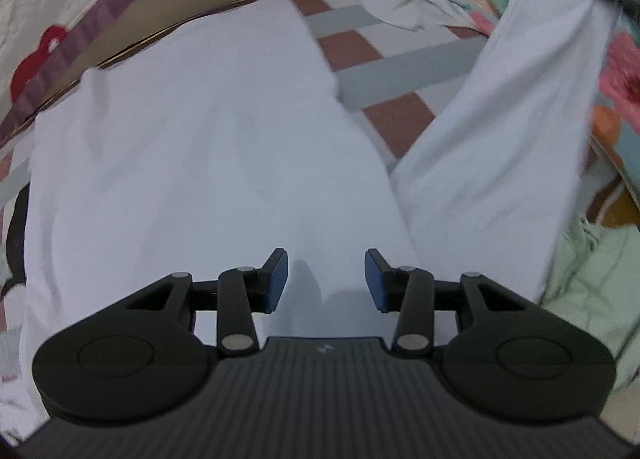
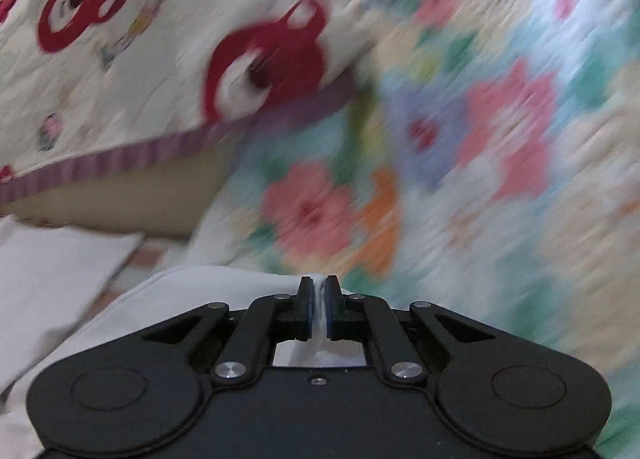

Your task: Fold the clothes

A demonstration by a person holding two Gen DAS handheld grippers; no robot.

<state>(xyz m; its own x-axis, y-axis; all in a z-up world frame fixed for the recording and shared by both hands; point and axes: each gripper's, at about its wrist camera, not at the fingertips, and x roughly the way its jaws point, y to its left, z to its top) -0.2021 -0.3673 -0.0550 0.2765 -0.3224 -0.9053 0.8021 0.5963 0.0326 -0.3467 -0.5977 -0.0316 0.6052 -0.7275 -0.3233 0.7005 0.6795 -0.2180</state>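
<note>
Partly blurred floral quilt (image 2: 460, 139), right tongs (image 2: 318, 307) pinching white garment (image 2: 200, 291)

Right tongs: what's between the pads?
A pinched fold of the white garment sits between the right tongs, visible in the right wrist view.

The left gripper (image 1: 325, 279) points steeply down with its fingers (image 1: 276, 279) parted, while the right gripper (image 2: 318, 307) is pinched together, nearly level.
</note>
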